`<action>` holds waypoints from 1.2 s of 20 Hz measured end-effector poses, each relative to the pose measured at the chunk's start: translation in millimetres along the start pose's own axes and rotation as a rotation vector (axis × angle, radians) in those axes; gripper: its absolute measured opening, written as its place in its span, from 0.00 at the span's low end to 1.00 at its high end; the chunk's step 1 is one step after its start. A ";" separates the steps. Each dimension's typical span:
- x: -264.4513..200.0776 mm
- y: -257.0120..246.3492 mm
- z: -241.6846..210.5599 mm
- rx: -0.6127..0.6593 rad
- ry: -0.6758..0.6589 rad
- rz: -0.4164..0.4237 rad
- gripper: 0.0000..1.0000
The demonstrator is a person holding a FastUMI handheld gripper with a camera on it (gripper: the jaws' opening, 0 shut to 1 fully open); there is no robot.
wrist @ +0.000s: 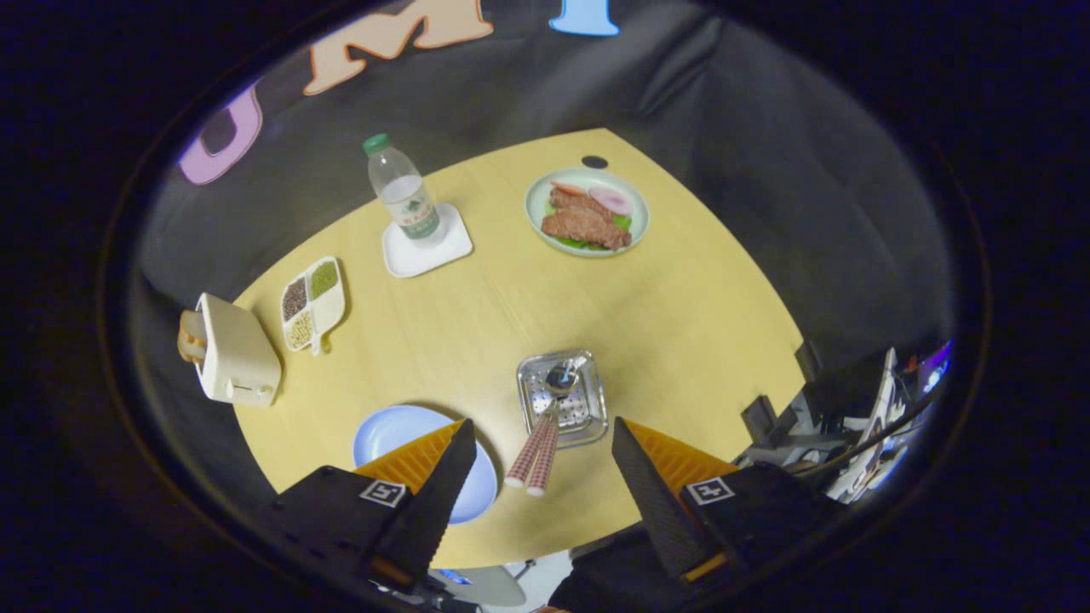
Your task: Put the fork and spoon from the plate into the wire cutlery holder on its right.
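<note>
- Two fingers of the gripper (542,485) spread wide, holding nothing, raised above the table (681,323).
- Just ahead, between the fingers: wire cutlery holder (564,398), with fork (530,455) and spoon (546,451) standing in it, checked handles leaning back toward the fingers.
- Left of the holder, partly behind the left finger: blue plate (400,430), bare.
- Farther left of the holder: toaster (234,358), divided snack tray (312,302).
- Beyond the holder: bottle (402,191) on a white coaster (426,247), plate of food (587,213).
</note>
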State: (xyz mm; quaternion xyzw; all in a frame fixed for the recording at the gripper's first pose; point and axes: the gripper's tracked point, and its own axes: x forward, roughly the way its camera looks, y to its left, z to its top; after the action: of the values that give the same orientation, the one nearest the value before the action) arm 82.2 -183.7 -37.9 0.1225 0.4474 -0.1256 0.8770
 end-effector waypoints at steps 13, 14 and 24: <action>-82.2 -12.6 80.0 -0.070 -0.792 0.155 1.00; -93.6 -13.8 75.8 -0.071 -0.835 0.162 1.00; -177.9 -16.1 55.1 -0.013 -1.101 0.264 1.00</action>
State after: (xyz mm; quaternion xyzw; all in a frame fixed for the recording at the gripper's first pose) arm 17.3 -197.1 136.9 0.0886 -0.0943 -0.0574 0.9899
